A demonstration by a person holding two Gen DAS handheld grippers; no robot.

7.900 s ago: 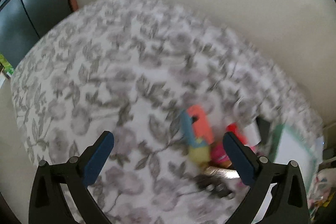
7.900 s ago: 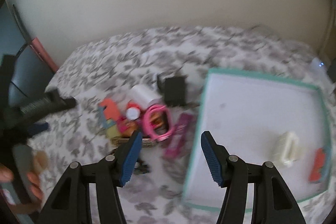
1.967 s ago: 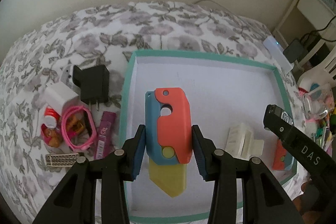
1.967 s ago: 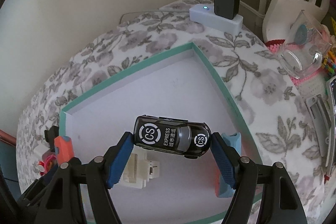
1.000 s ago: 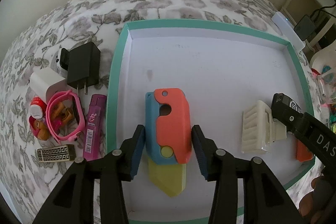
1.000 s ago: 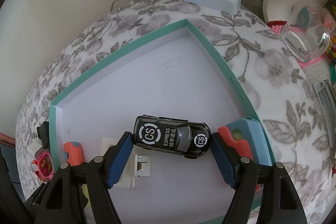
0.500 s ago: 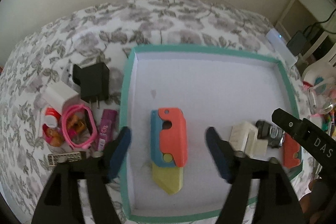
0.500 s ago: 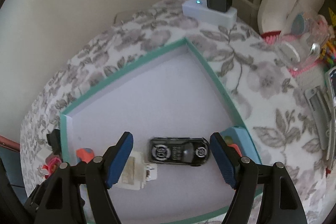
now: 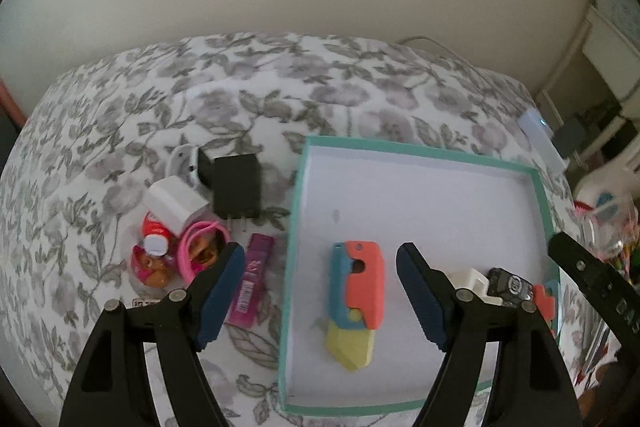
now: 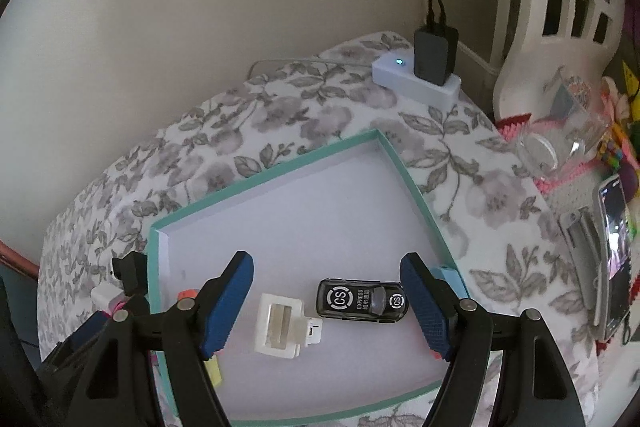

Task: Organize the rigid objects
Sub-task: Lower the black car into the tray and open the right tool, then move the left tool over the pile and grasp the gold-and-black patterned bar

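Note:
A teal-rimmed white tray [image 9: 420, 149] [image 10: 256, 183] lies on the floral cloth. In it rests an orange, blue and yellow toy knife [image 9: 356, 299], with my left gripper [image 9: 319, 267] open above it and not touching it. A black toy car [image 10: 362, 301] [image 9: 510, 285] lies near the tray's right wall beside a white clip [image 10: 282, 325] [image 9: 470, 279]. My right gripper [image 10: 326, 261] hangs open over the car with a gap on each side. A second orange and blue toy [image 9: 546, 301] sits in the tray's corner.
Left of the tray lie a black charger [image 9: 236, 187], a white charger [image 9: 176, 203], a pink bracelet [image 9: 196, 247] and a purple pack [image 9: 250, 287]. A white power strip [image 10: 416, 77] sits at the far edge. A glass jar [image 10: 560, 143] and a phone [image 10: 616, 255] are at right.
Both sets of jaws let go: the toy knife and the car now lie loose in the tray. Both grippers have risen, so the tray looks smaller.

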